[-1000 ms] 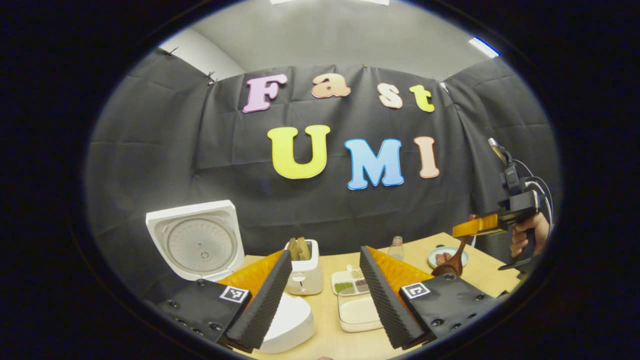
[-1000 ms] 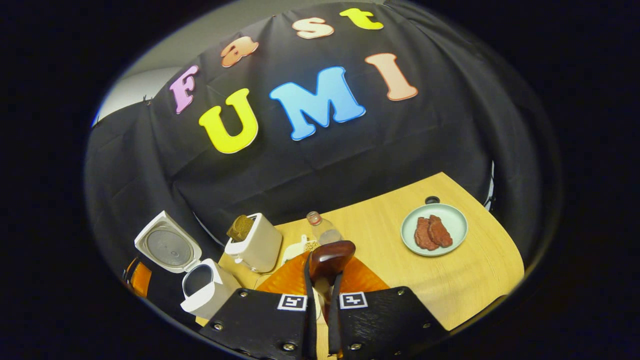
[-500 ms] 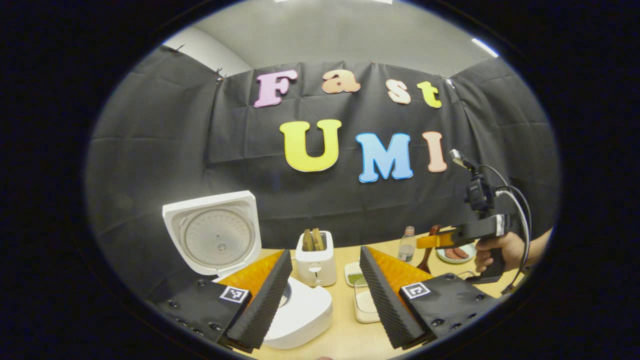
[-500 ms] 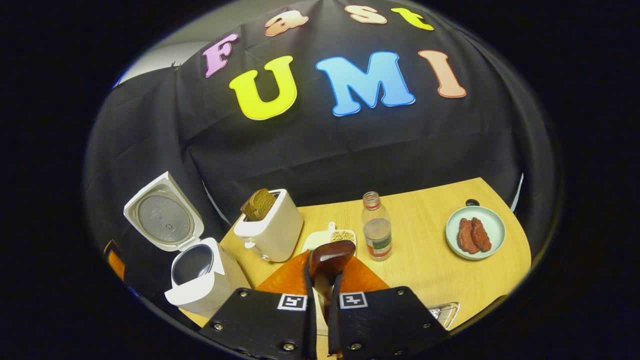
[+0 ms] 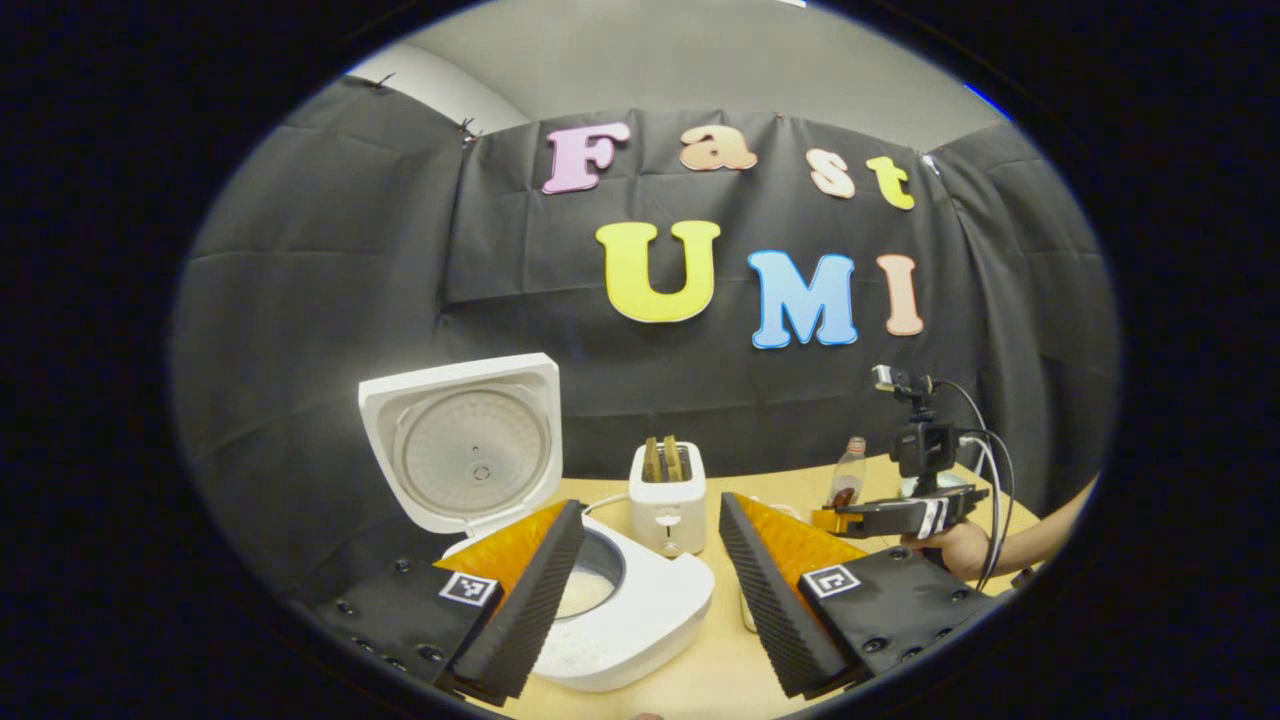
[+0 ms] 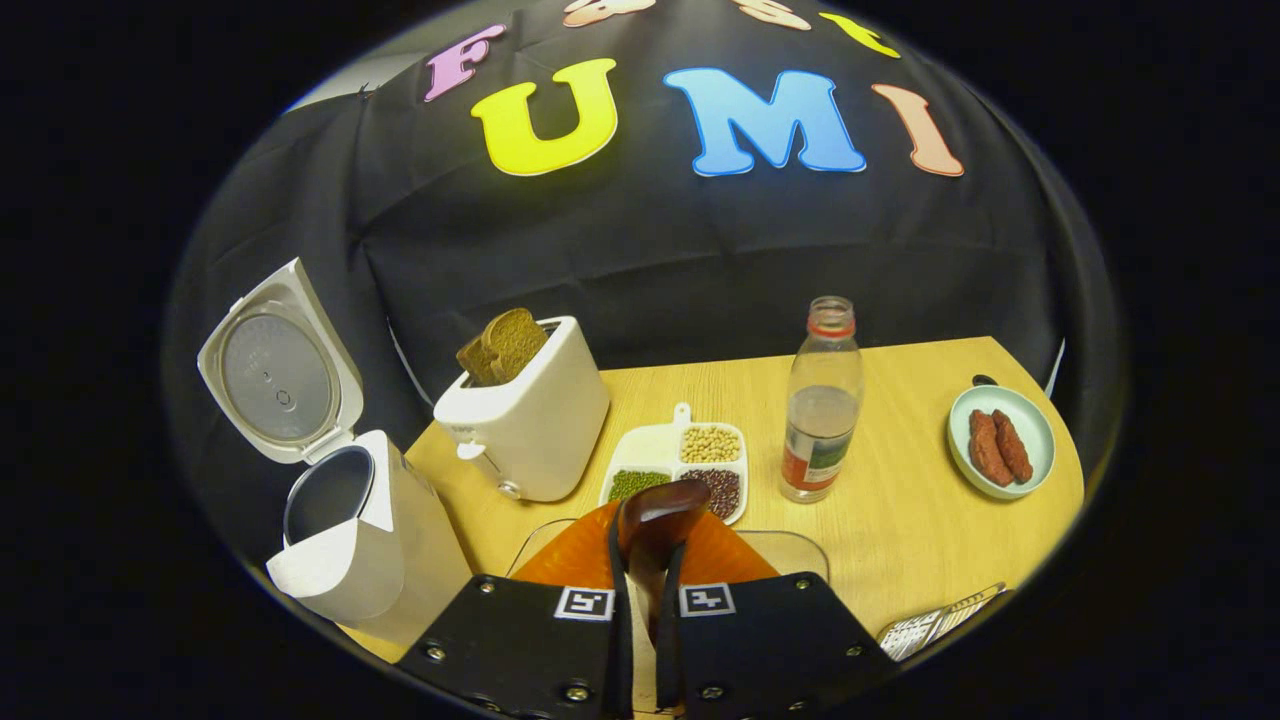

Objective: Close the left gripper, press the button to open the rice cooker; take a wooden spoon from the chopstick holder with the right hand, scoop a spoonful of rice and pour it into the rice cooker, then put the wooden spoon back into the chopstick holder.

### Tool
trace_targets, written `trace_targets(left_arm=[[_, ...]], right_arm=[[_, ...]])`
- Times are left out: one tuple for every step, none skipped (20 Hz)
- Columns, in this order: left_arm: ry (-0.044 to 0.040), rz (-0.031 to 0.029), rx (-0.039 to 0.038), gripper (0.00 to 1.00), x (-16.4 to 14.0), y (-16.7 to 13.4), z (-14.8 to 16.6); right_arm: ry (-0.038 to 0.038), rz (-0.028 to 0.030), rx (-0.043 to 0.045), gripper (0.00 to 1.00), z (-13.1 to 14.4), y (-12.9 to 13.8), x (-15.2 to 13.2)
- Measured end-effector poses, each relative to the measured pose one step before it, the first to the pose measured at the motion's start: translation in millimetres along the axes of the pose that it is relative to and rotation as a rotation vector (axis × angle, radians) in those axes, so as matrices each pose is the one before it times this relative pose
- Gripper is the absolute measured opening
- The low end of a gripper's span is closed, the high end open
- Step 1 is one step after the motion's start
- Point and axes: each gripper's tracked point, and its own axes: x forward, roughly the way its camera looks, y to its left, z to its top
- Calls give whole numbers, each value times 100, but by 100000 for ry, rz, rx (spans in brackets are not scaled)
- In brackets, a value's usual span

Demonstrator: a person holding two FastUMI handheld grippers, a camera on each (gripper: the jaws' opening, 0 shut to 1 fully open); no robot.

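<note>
The white rice cooker [image 5: 640, 620] [image 6: 370, 545] stands open with its lid [image 5: 470, 440] [image 6: 275, 370] upright. My left gripper [image 5: 650, 508] hovers open just above and in front of the cooker, with nothing between its fingers. My right gripper [image 6: 645, 548] is shut on the handle of the dark wooden spoon [image 6: 660, 508], whose bowl sticks out past the fingertips. It hangs over a clear container [image 6: 795, 548] near the table's front. In the left gripper view the right gripper [image 5: 835, 518] is held low over the table at the right by a hand [image 5: 950, 548].
A white toaster [image 6: 525, 425] [image 5: 668, 495] with bread stands behind the cooker. A divided dish of beans [image 6: 680, 465], a plastic bottle [image 6: 820, 400] and a plate of sausages [image 6: 1000, 440] sit on the wooden table [image 6: 900, 520]. A wire holder [image 6: 935, 625] shows at the lower right.
My right gripper has come down and nearer to the table with the spoon; the dish and bottle look closer. My left gripper has drawn back, bringing more of the open cooker into sight.
</note>
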Motion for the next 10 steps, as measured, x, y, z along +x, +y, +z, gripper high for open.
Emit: trace_targets(left_arm=[[481, -176, -1339, 95, 17, 104, -230], [374, 348, -899, 95, 138, 9, -17], [61, 64, -327, 95, 55, 8, -218], [-137, 128, -91, 95, 94, -72, -34], [269, -181, 13, 95, 105, -113, -42], [238, -195, 261, 95, 23, -168, -87], [-98, -135, 661, 95, -55, -141, 165], [-144, -34, 846, 95, -87, -52, 62], [-206, 10, 540, 95, -58, -21, 189], [-138, 32, 66, 95, 10, 66, 42]], right_arm=[[773, 2323, 1182, 10, -501, 939, 7], [397, 1887, 1707, 10, -228, 827, -27], [460, 2286, 1596, 10, -177, 800, 92], [443, 2198, 2117, 9, -146, 638, 25], [845, 2595, 3591, 10, -237, 431, 122], [692, 1378, 3578, 10, -73, 196, 14], [313, 940, 3978, 9, 81, -126, 82], [446, 661, 4624, 10, 131, -438, -104], [-782, 735, 5735, 10, 351, -837, -593], [-1410, 1174, 6490, 9, 719, -602, -403]])
